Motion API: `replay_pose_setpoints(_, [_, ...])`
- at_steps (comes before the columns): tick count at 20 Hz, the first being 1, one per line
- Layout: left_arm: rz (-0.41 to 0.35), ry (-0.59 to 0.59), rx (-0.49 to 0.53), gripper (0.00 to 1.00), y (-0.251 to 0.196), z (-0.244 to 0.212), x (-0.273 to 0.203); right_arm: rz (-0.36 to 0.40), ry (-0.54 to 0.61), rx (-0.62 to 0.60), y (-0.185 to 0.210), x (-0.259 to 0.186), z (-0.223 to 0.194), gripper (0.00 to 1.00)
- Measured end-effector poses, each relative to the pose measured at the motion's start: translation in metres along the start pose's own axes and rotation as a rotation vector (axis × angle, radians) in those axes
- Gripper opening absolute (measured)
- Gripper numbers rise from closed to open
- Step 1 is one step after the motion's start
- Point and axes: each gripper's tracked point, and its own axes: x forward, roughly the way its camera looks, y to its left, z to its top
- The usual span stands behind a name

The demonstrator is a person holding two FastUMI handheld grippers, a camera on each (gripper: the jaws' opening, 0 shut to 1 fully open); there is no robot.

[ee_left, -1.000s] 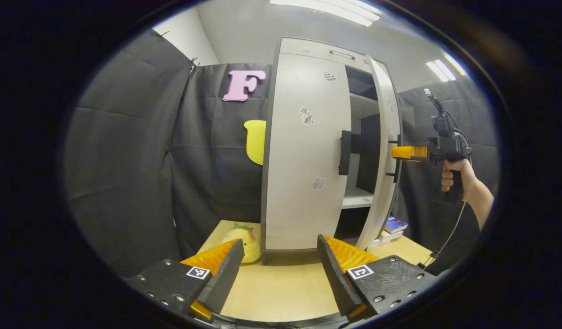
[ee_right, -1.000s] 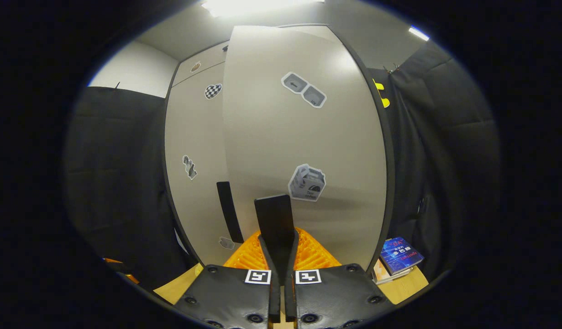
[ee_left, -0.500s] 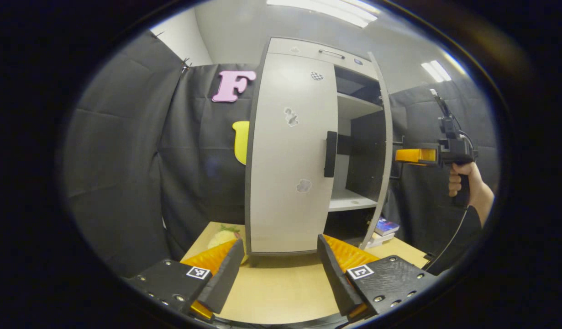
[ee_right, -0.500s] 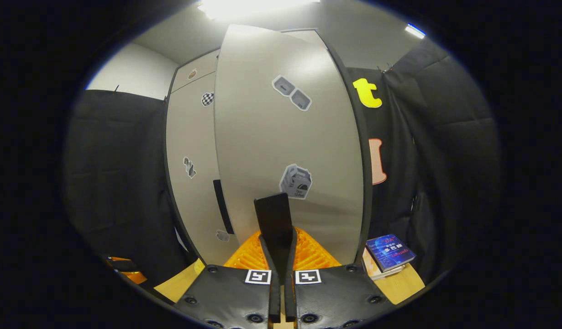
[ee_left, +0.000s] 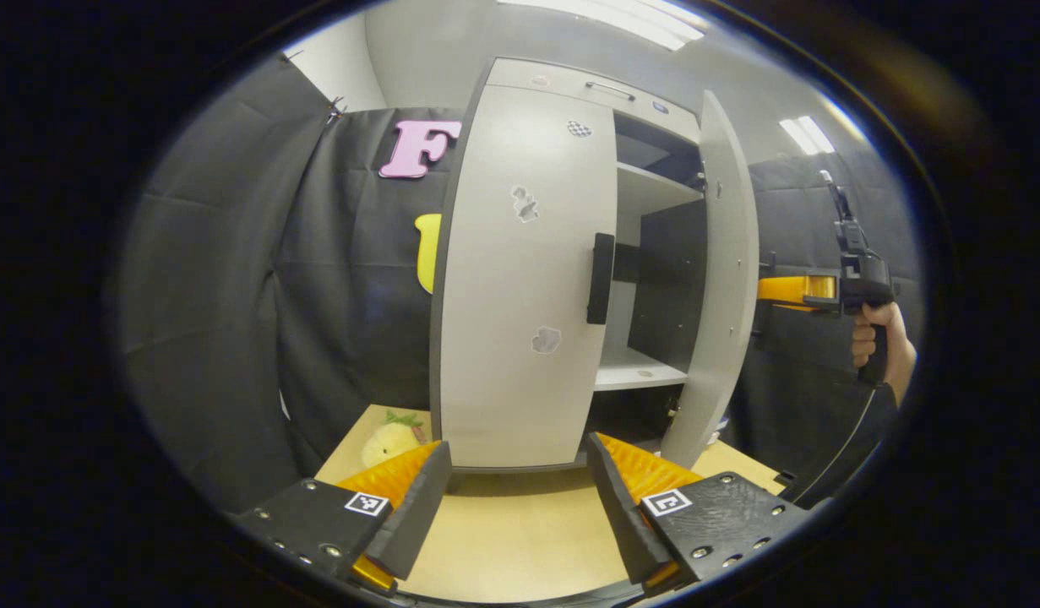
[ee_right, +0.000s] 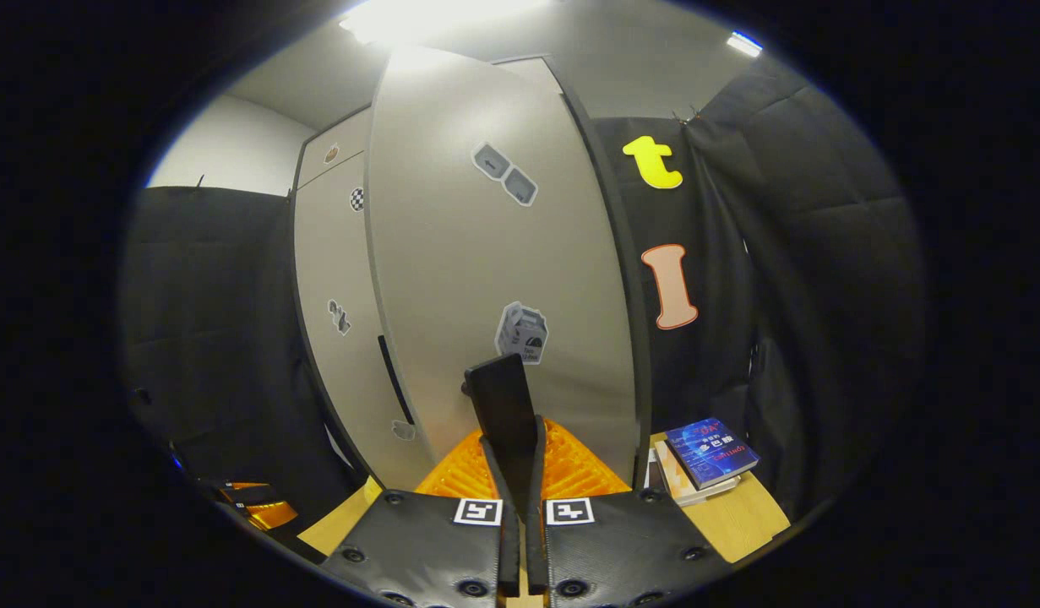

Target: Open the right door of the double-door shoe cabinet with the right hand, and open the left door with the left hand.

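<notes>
Right jaws clamping the right door's handle (ee_right: 504,404), swinging the right door (ee_left: 712,279) wide for access; left gripper (ee_left: 517,496) jaws gaping (nothing held), facing the shut left door (ee_left: 524,279).

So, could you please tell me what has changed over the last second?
The grey right cabinet door has swung further open, pulled by the right hand-held gripper clamped on its black handle. The left door stayed closed; the left hand-held gripper stayed open and empty.
</notes>
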Motion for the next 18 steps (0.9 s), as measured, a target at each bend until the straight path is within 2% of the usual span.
replay_pose_setpoints(4, [-0.021,-0.003,-0.005,0.93,-0.010,0.001,0.012,-0.006,-0.028,0.066,-0.020,-0.014,0.005,0.05])
replay_pose_setpoints(9, [-0.052,0.009,-0.021,0.89,-0.023,-0.002,0.022,-0.036,-0.044,0.015,-0.047,-0.025,0.010,0.04])
replay_pose_setpoints(11, [-0.058,0.012,-0.020,0.89,-0.027,-0.004,0.025,-0.057,-0.047,0.013,-0.058,-0.027,0.012,0.04])
replay_pose_setpoints(12, [-0.061,0.014,-0.019,0.93,-0.028,-0.006,0.025,-0.069,-0.048,0.035,-0.062,-0.030,0.013,0.04])
replay_pose_setpoints(13, [-0.062,0.015,-0.019,0.89,-0.029,-0.006,0.025,-0.081,-0.051,0.061,-0.069,-0.032,0.014,0.04])
replay_pose_setpoints(15, [-0.065,0.019,-0.020,0.93,-0.030,-0.008,0.025,-0.096,-0.058,0.090,-0.083,-0.036,0.018,0.04])
replay_pose_setpoints(18, [-0.065,0.035,-0.028,0.93,-0.030,-0.015,0.027,-0.142,-0.063,0.077,-0.112,-0.040,0.023,0.03])
